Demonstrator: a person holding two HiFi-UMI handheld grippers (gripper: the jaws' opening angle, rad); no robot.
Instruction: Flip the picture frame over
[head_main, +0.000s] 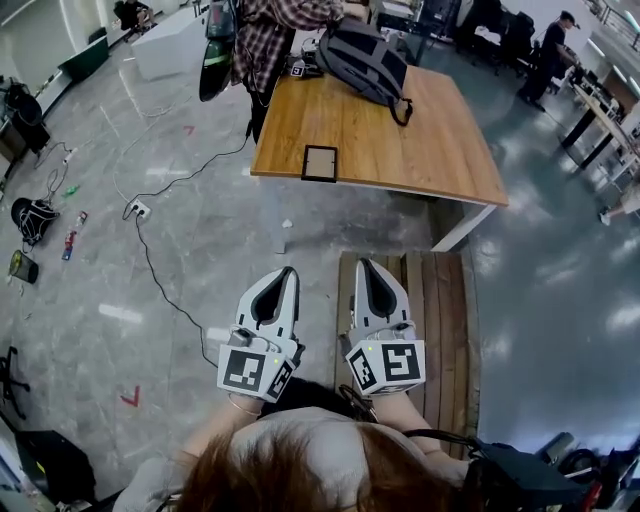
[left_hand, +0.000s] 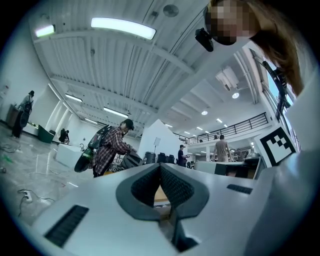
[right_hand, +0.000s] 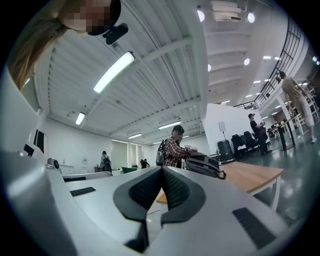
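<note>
Fingers (head_main: 290, 300) on left gripper (head_main: 286, 272) & right gripper (head_main: 366, 266) both pinched together, empty, near the body, well apart from picture frame (head_main: 320, 163) lying flat at near-left edge of far table (head_main: 420, 150); prob light, stiff, glass maybe fragile, so take it by near rim.

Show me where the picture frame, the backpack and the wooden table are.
picture frame (head_main: 320, 162), head view, centre of its panel
backpack (head_main: 362, 58), head view, middle of its body
wooden table (head_main: 425, 140), head view, bare part of its top
</note>
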